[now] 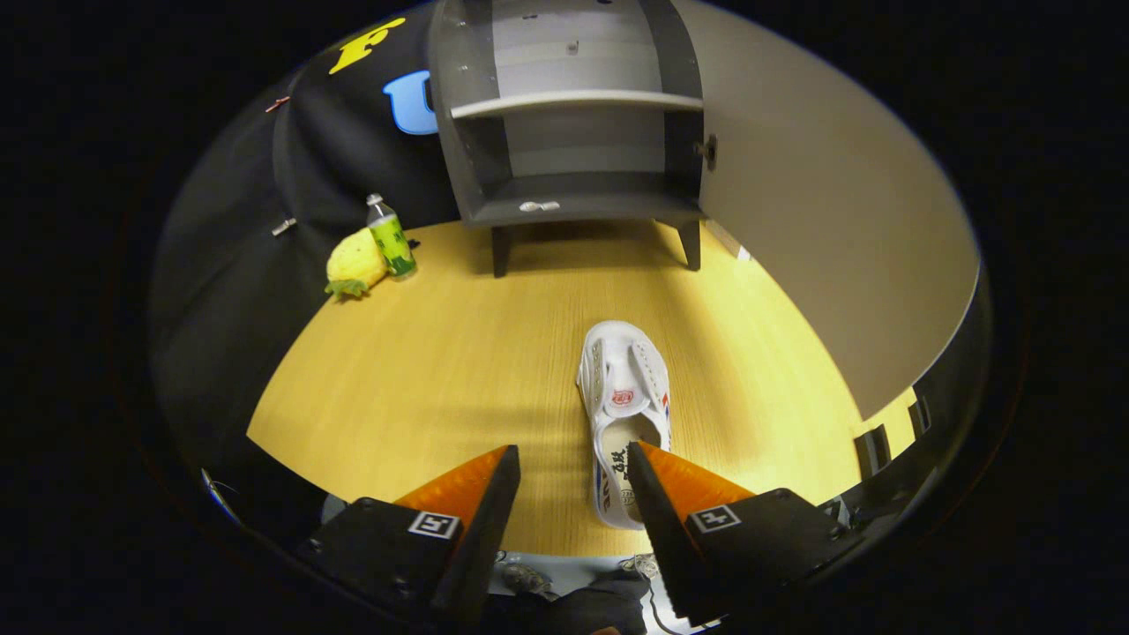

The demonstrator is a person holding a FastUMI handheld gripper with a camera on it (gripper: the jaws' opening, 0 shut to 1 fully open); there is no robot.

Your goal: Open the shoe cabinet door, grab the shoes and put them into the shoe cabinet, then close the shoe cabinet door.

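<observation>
Gripper (573, 463) fingers spread wide, gripping nothing. White canvas shoe (623, 397) lies on light wooden tabletop (441, 370), heel at right fingertip, toe pointing far toward cabinet. Grey shoe cabinet (573, 132) stands at far edge, pale door (811, 220) swung open to right, shelf inside bare. Far left: yellow pineapple plush toy (355, 262) touching green-labelled plastic bottle (389, 236).

Bright overhead light on the sharp wooden table (423, 370), soft shadows beneath the cabinet (573, 132), fisheye bending toward dim edges.
</observation>
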